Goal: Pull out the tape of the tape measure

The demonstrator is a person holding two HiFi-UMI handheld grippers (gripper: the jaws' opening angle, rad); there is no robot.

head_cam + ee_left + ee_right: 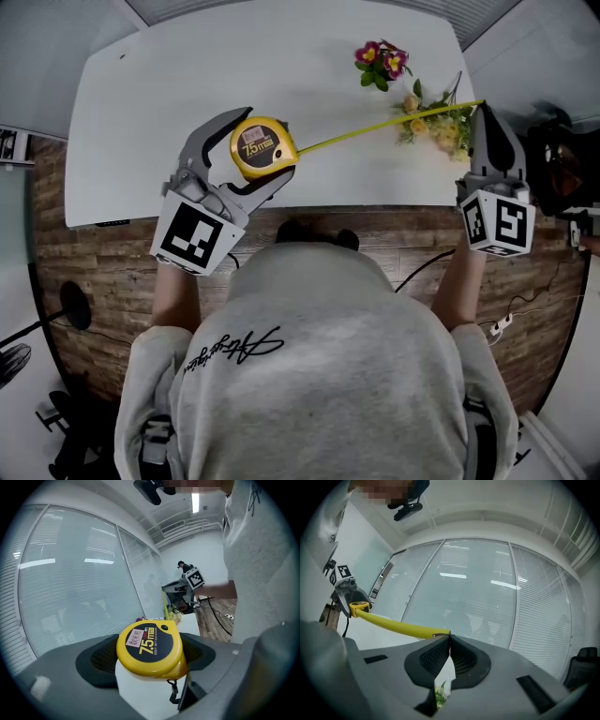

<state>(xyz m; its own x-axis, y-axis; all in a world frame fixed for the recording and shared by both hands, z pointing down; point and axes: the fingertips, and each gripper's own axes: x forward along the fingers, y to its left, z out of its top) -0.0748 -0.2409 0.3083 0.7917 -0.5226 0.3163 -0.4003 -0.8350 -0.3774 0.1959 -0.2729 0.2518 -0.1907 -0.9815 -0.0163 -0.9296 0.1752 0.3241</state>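
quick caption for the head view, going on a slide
Left gripper holds a yellow tape measure above a white table; the right gripper pinches the tape stretched between them.

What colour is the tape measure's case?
Yellow, with a black face panel on the tape measure; the left gripper view shows it best.

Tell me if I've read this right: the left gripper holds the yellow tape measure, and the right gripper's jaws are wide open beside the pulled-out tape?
Not quite. The right gripper has its jaws shut on the end of the tape, as the right gripper view shows. The left gripper does hold the yellow tape measure.
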